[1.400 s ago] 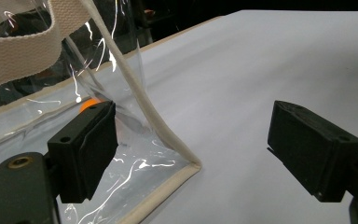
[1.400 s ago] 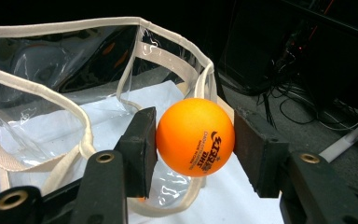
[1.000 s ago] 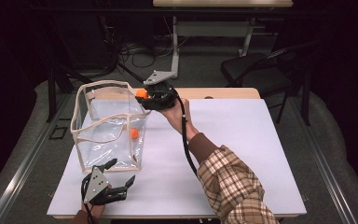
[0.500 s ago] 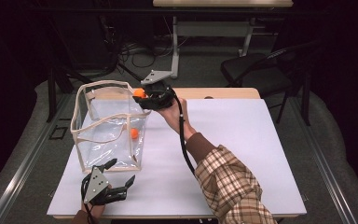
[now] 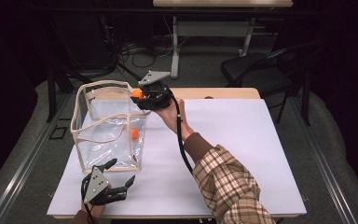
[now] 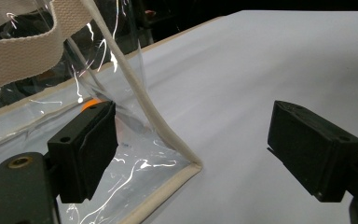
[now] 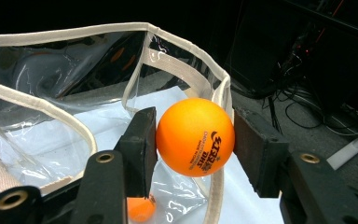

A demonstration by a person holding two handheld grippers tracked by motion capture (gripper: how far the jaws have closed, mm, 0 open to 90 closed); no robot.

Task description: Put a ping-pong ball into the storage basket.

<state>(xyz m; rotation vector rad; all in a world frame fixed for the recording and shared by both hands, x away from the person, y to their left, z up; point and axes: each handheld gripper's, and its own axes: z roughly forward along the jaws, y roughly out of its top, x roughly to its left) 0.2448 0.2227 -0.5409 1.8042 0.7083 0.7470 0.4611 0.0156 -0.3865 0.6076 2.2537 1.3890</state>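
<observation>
Right claw (image 5: 139,95) seen just left of centre in the upper half of the high view, clamped on an orange ball (image 5: 136,94) and held at the top right rim of a clear bag (image 5: 109,135). In the right claw's own view (image 7: 195,135), ball (image 7: 195,136) pinched at mid-frame between both black pads, printed lettering turned toward the camera, bag's cream-trimmed rim (image 7: 60,35) curving behind and to the left. Second orange ball (image 5: 134,133) resting inside the bag, near its right wall in the high view; also glimpsed at the bottom edge of the right claw's view (image 7: 140,208), below the held ball and seen through the plastic.

Bag standing upright on the white counter (image 5: 242,140), left of centre in the high view, mouth open, cream strap (image 6: 23,51) crossing the upper left of the left claw's view.

Left claw (image 5: 120,173) low in the lower left of the high view, just below the bag's near bottom edge, spread wide with nothing gripped. In its own view (image 6: 205,154), one pad overlapping the clear wall at lower left, contact hard to judge, bag's bottom corner (image 6: 193,165) lying between the pads, other pad well apart at right over bare counter (image 6: 261,60).

Plaid sleeve (image 5: 228,182) entering from the bottom, right of centre in the high view.
</observation>
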